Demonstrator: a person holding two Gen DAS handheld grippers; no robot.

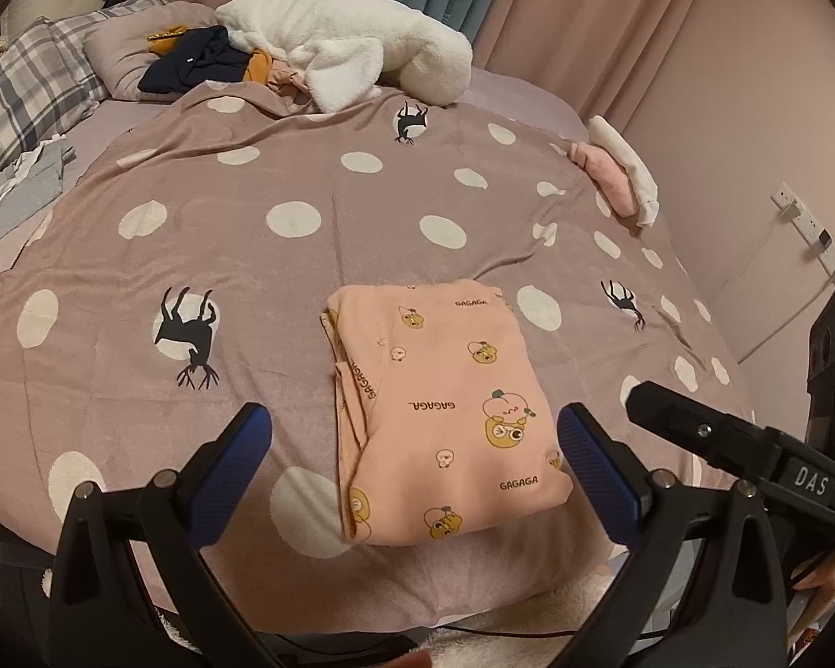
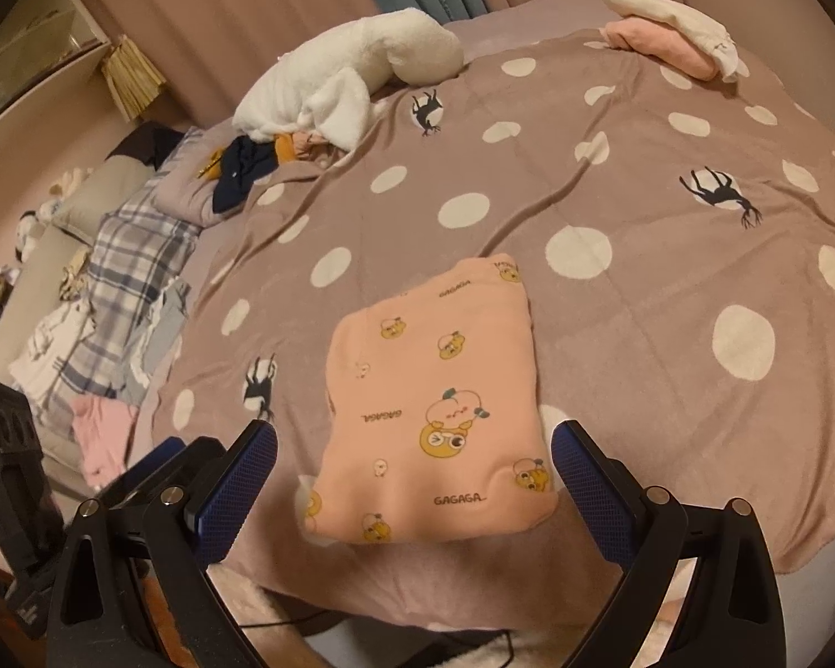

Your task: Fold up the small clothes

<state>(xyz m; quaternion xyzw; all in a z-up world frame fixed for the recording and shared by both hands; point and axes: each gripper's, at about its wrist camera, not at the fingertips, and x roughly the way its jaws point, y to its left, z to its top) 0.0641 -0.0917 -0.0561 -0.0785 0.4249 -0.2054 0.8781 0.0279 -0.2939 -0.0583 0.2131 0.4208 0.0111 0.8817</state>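
A soft peach garment (image 1: 445, 406) — folded into a neat rectangle, long axis running away across the dotted blanket (image 1: 250, 278) — lies between both grippers' wide-open, empty jaws.

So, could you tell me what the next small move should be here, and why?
Probably lower the right gripper to the near edge of the peach garment, pinch it and carry it aside. It already lies folded in a neat rectangle on the dotted blanket, both the right and the left gripper hang open and empty, and a folded stack sits at the far corner.
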